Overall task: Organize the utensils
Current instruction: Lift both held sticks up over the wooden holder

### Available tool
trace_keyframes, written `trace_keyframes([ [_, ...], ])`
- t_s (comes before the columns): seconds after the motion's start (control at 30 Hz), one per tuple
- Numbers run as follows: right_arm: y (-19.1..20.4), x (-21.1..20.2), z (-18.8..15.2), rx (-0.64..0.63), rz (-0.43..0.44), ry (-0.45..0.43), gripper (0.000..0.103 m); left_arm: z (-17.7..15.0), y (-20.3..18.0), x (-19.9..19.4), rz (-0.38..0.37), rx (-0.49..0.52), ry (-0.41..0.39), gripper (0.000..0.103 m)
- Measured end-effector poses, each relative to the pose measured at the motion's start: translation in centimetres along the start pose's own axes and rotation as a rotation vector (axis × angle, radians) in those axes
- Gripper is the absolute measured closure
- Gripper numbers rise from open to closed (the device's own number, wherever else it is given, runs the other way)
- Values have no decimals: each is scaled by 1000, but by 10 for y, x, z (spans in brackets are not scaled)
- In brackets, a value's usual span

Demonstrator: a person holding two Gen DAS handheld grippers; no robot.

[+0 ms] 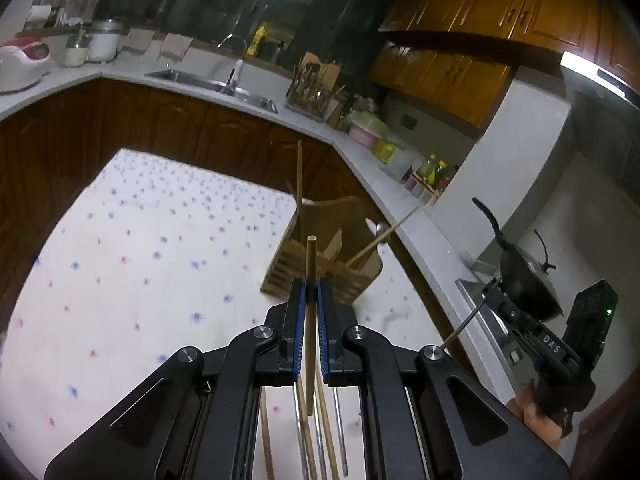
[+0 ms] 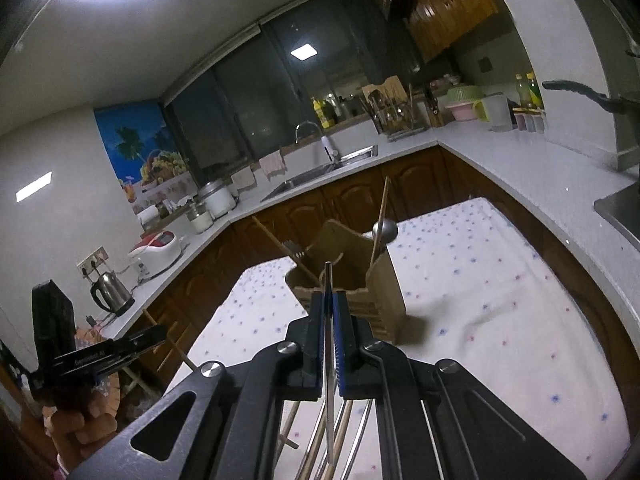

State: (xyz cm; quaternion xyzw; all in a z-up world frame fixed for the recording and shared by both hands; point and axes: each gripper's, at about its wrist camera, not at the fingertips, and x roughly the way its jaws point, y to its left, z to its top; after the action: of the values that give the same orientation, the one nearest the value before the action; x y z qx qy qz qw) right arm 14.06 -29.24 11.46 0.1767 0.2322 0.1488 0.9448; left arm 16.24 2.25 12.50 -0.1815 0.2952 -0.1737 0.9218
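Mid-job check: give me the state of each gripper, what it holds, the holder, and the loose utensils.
left gripper: shut on wooden chopstick, lifted.
right gripper: shut on metal utensil, lifted.
wooden holder: upright on the tablecloth, holding chopsticks, a fork and a spoon.
loose utensils: lying on the cloth below the grippers.

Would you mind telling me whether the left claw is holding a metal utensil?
No, the left claw is shut on a wooden chopstick, which stands upright between its blue pads.
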Motion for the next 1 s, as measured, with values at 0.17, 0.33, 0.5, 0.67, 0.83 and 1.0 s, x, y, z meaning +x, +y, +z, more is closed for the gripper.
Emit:
trace_keyframes([
  [0.17,4,7,22,-20,-10,-56,99,36,-10,-2,-1,24,-84,98],
  [0.33,10,19,57,-41,-27,-143,99,75,-18,0,-9,41,-172,98],
  [0.5,14,37,85,-54,-45,-197,99,106,-20,17,-7,40,-221,98],
  [0.67,11,60,101,-61,-77,-238,99,127,-17,43,9,39,-247,98],
  [0.83,5,79,101,-62,-103,-267,99,130,-3,84,26,0,-214,98],
  [1.0,-1,98,88,-60,-129,-285,99,115,13,118,39,-50,-191,98],
])
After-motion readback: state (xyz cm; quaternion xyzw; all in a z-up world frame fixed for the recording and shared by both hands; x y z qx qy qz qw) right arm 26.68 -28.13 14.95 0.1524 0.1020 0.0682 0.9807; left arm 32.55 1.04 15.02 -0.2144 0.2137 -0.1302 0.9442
